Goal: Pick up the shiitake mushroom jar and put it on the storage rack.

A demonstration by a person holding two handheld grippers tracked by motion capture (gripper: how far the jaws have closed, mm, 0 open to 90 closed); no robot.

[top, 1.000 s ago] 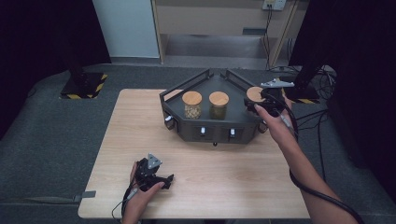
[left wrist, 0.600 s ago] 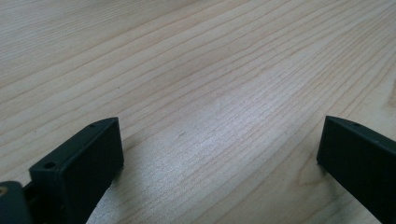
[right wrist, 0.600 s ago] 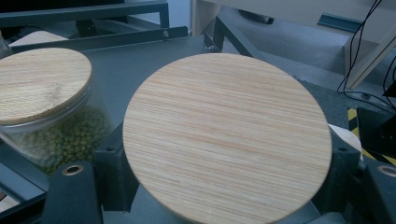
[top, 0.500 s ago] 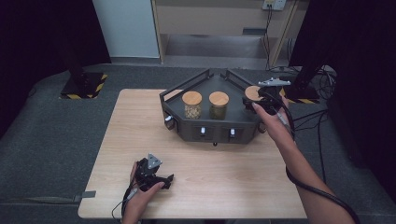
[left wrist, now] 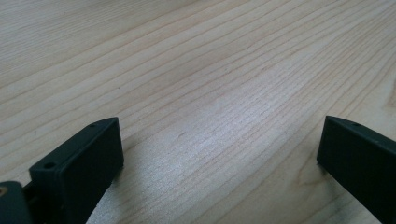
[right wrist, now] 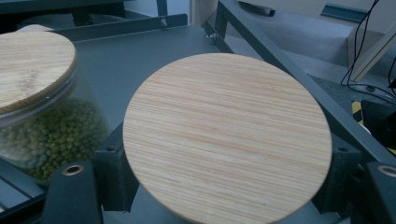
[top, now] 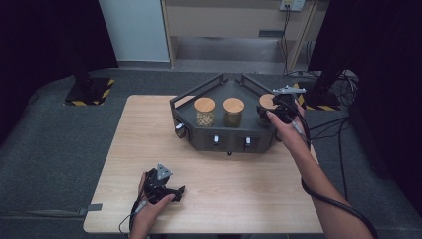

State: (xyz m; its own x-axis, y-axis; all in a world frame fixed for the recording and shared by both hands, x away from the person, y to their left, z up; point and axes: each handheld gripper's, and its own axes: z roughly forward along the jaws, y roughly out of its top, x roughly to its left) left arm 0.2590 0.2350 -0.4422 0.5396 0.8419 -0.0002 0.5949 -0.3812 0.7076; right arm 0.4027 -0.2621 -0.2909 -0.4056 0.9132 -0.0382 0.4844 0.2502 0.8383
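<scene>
Clamping right gripper (right wrist: 224, 196) jaws around a wood-lidded jar (right wrist: 227, 135) in the rack (top: 199, 137). Resting left gripper (left wrist: 219, 154) on the bench (left wrist: 210, 70), jaws apart.

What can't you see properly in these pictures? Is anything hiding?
- What is inside the right jar: in the right gripper view its wooden lid covers the glass.
- Whether the right gripper really squeezes that jar: the lid hides the contact.
- The knobs on the dark rack: too small in the high view to read.
- The left gripper: its jaws are cut off by the left gripper view's bottom edge.
</scene>
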